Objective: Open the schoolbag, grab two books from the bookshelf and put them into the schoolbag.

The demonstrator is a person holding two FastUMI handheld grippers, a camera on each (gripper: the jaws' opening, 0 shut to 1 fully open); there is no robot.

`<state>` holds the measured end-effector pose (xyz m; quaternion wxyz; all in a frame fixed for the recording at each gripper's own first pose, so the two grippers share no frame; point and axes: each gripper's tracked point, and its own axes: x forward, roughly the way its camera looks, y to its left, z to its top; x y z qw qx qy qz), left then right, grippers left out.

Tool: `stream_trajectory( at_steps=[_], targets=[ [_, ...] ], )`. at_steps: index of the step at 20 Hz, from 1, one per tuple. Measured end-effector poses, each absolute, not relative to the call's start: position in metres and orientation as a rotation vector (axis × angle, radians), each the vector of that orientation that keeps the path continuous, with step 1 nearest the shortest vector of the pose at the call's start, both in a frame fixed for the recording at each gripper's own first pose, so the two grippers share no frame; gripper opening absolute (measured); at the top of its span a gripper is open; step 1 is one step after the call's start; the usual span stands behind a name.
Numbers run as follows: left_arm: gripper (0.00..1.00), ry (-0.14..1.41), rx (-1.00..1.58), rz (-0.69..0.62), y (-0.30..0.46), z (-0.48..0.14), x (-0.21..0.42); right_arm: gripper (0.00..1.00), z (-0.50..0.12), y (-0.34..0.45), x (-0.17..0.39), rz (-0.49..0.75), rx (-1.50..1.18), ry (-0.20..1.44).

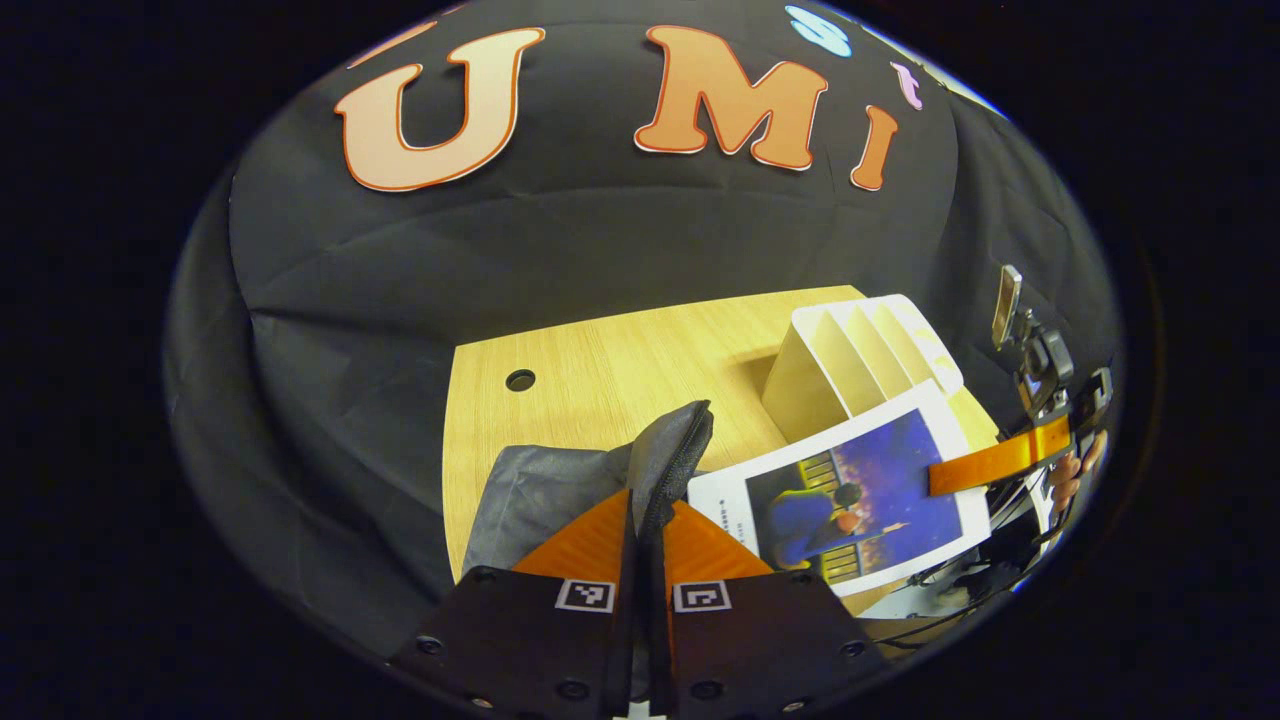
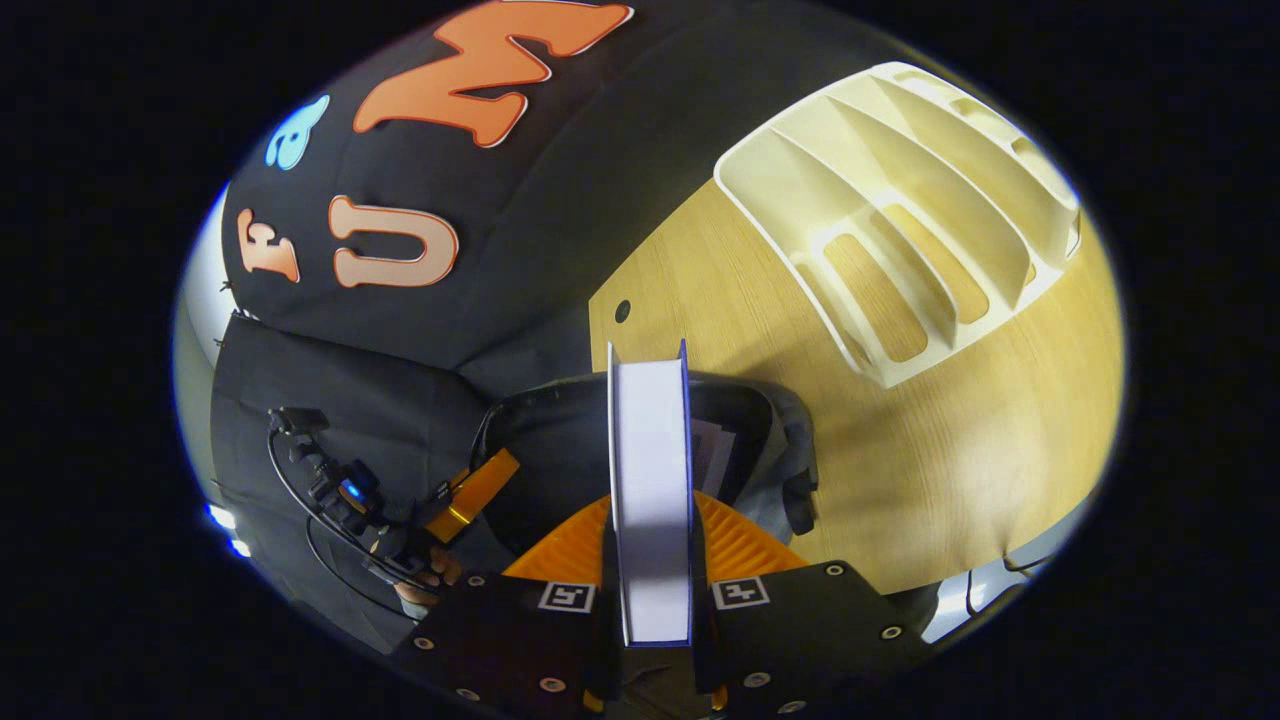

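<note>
Left gripper (image 1: 645, 535) is pinching the schoolbag (image 1: 560, 485) rim at 6 o'clock; right gripper (image 2: 650, 545) is clamping a book (image 2: 650, 480) edge-on above the bag's mouth, bookshelf (image 2: 900, 250) at 1 o'clock.

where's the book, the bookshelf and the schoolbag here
book (image 1: 865, 490), left gripper view, on its picture cover
bookshelf (image 2: 900, 230), right gripper view, on a divider between its slots
schoolbag (image 1: 540, 490), left gripper view, on its grey fabric side

A recording booth: black cloth wall (image 1: 600, 260) draped behind a pale wood counter (image 1: 620, 370), cabled camera gear (image 1: 1040, 360) at its edge.
</note>
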<state>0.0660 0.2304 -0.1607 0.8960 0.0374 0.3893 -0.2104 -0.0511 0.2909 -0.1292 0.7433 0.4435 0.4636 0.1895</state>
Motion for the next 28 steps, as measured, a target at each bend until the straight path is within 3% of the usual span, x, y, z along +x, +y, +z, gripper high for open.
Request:
stream_trajectory(
  at_steps=[5, 12, 18, 21, 22, 23, 24, 28],
  targets=[
    [0.07, 0.798, 0.084, -0.459, 0.224, -0.156, 0.069, 0.28, -0.176, 0.311, -0.054, 0.379, 0.949, 1.065],
    [0.07, 0.804, 0.076, -0.469, 0.216, -0.156, 0.065, 0.28, -0.188, 0.361, -0.031, 0.389, 1.098, 1.025],
    [0.05, 0.795, 0.092, -0.510, 0.203, -0.150, 0.054, 0.28, -0.201, 0.409, -0.018, 0.423, 1.063, 1.014],
    [0.08, 0.795, 0.110, -0.518, 0.197, -0.151, 0.051, 0.29, -0.213, 0.419, -0.010, 0.430, 1.048, 0.997],
    [0.07, 0.801, 0.101, -0.517, 0.194, -0.152, 0.049, 0.29, -0.216, 0.422, -0.006, 0.424, 1.040, 0.988],
    [0.07, 0.804, 0.092, -0.523, 0.191, -0.152, 0.047, 0.37, -0.220, 0.425, -0.003, 0.420, 1.038, 0.984],
    [0.05, 0.806, 0.090, -0.525, 0.189, -0.152, 0.045, 0.30, -0.222, 0.427, 0.000, 0.412, 1.030, 0.973],
    [0.07, 0.809, 0.088, -0.543, 0.173, -0.153, 0.040, 0.30, -0.234, 0.443, 0.001, 0.418, 0.993, 0.982]
  ],
)
